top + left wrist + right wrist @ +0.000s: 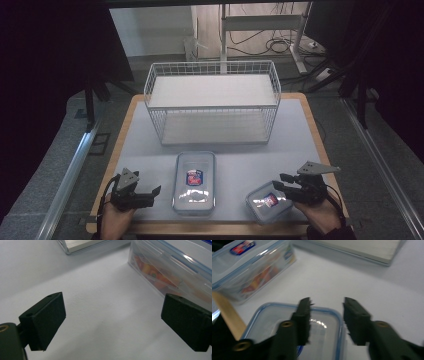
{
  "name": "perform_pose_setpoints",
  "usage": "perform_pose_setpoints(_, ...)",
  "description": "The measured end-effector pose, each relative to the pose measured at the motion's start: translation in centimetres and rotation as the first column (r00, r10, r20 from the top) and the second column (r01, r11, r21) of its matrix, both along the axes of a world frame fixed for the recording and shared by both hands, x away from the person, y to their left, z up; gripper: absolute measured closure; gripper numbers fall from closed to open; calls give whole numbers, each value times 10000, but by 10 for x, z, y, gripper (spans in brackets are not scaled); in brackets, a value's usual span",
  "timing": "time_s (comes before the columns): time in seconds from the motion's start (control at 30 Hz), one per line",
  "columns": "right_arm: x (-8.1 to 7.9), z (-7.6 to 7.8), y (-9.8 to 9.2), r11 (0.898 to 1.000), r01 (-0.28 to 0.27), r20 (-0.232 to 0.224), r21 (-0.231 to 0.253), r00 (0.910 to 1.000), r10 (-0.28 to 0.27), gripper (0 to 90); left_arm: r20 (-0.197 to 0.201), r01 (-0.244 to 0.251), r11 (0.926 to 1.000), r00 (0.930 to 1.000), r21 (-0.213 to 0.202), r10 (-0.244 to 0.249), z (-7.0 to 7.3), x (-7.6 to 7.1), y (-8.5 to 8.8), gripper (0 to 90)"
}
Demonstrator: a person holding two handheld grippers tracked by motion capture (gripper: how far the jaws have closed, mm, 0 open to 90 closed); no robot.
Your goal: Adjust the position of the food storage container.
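A large clear lidded container (pixel 194 182) with colourful contents lies at the table's front middle, also seen in the left gripper view (pixel 170 270) and the right gripper view (pixel 249 267). A small clear container (pixel 267 201) with a blue-rimmed lid sits at the front right. My right gripper (pixel 278 181) hovers at its right end; its jaws (pixel 327 301) stand apart, straddling the lid's rim (pixel 340 322) with a gap on each side. My left gripper (pixel 156 194) rests at the front left, wide open (pixel 112 302), with bare table between its pads and the large container just to its right.
A white wire basket (pixel 212 64) with a pale shelf board stands at the back middle of the white table mat (pixel 300 140). The table's wooden front edge (pixel 227 312) runs close behind the small container. Desk legs and cables lie on the floor beyond.
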State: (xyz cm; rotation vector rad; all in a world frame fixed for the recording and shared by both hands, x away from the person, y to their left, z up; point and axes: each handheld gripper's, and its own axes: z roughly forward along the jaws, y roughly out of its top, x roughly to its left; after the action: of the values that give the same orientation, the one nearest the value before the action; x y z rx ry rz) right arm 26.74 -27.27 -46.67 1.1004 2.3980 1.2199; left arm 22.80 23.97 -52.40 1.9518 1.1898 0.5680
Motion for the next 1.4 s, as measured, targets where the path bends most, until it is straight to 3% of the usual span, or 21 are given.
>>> perform_pose_setpoints(0.13, -7, 3, 4, 9987, -488, 83, -153, 9988, 489, 815, 39, 16, 10000, 10000, 37, -16, 0, 0, 0, 56)
perform_pose_setpoints(0.23, -11, 2, 8, 9964, -813, 74, -225, 9966, 815, 897, 70, 5, 10000, 10000, 16, -5, 1, 0, 0, 56)
perform_pose_setpoints(0.47, -26, 1, 24, 9868, -1529, -38, -530, 9882, 1529, 900, 81, 16, 10000, 10000, 53, -17, 0, 0, 0, 57)
perform_pose_setpoints(0.83, -58, -3, 46, 9620, -2638, -171, -701, 9646, 2632, 899, 27, -16, 9999, 10000, 105, 16, -1, -1, 1, 58)
perform_pose_setpoints(0.87, -63, -6, 51, 9547, -2883, -349, -737, 9575, 2865, 899, 19, -14, 9999, 10000, 113, 13, -1, -1, 1, 58)
perform_pose_setpoints(0.9, -63, -6, 51, 9547, -2883, -349, -737, 9575, 2865, 899, 19, -14, 9999, 10000, 113, 13, -1, -1, 1, 58)
perform_pose_setpoints(0.93, -68, -10, 56, 9463, -3132, -565, -797, 9492, 3094, 899, -13, -17, 9999, 10000, 113, 17, -1, -1, 0, 58)
perform_pose_setpoints(1.07, -73, -19, 63, 9337, -3444, -927, -976, 9373, 3360, 899, -76, 28, 9998, 10000, 209, -27, -2, -1, 0, 59)
perform_pose_setpoints(1.17, -74, -23, 66, 9275, -3495, -986, -1324, 9358, 3386, 899, -91, 43, 9997, 10000, 249, -41, -2, -1, -1, 60)
perform_pose_setpoints(1.4, -66, -23, 60, 9496, -2848, -855, -1310, 9575, 2753, 899, -117, 53, 9997, 9999, 258, -50, -2, 0, -1, 61)
